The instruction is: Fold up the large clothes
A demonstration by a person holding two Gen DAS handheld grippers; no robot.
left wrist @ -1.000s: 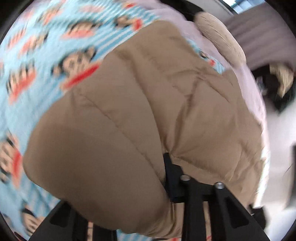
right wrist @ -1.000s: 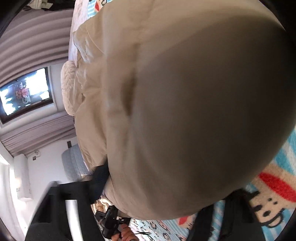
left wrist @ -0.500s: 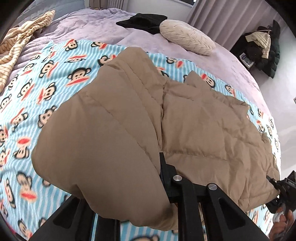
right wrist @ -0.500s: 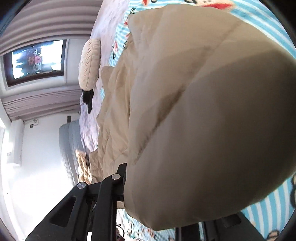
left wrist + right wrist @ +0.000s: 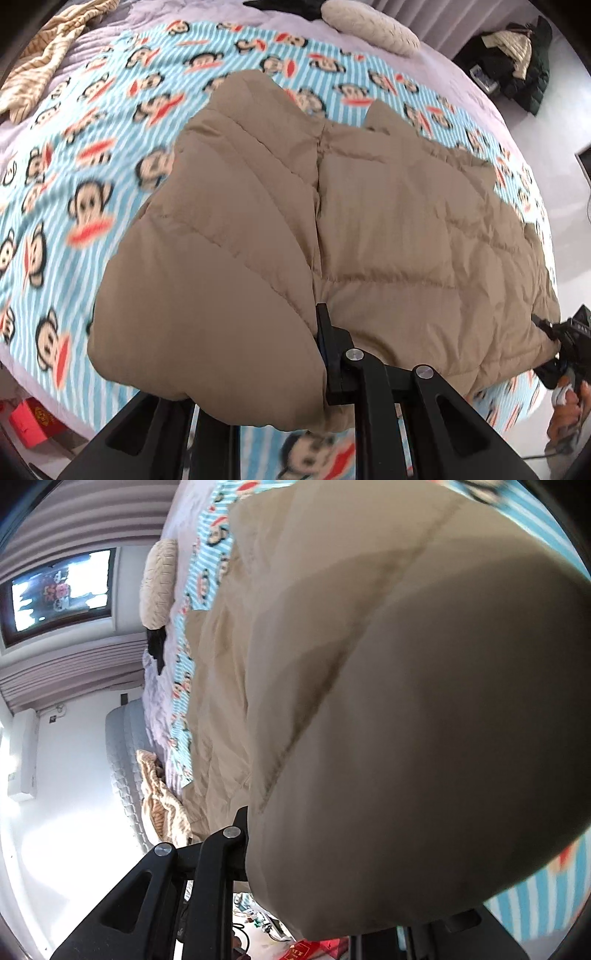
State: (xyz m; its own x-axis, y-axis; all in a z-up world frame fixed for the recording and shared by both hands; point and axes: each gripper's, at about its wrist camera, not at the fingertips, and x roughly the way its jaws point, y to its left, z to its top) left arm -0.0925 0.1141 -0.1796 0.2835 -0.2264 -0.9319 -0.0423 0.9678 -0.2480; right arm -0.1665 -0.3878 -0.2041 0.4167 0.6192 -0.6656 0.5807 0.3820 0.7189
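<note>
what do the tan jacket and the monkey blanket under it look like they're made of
Tan jacket: likely a thin, matte woven shell over puffy filling, judging by the stitched quilt lines and swollen panels.
Monkey blanket: probably soft fleece, with a printed, slightly fuzzy surface without sheen; blur leaves the pile uncertain.

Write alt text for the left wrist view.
A tan puffer coat lies on a monkey-print blanket, its near edge pinched in the left claw. A cream pillow sits beyond.
</note>
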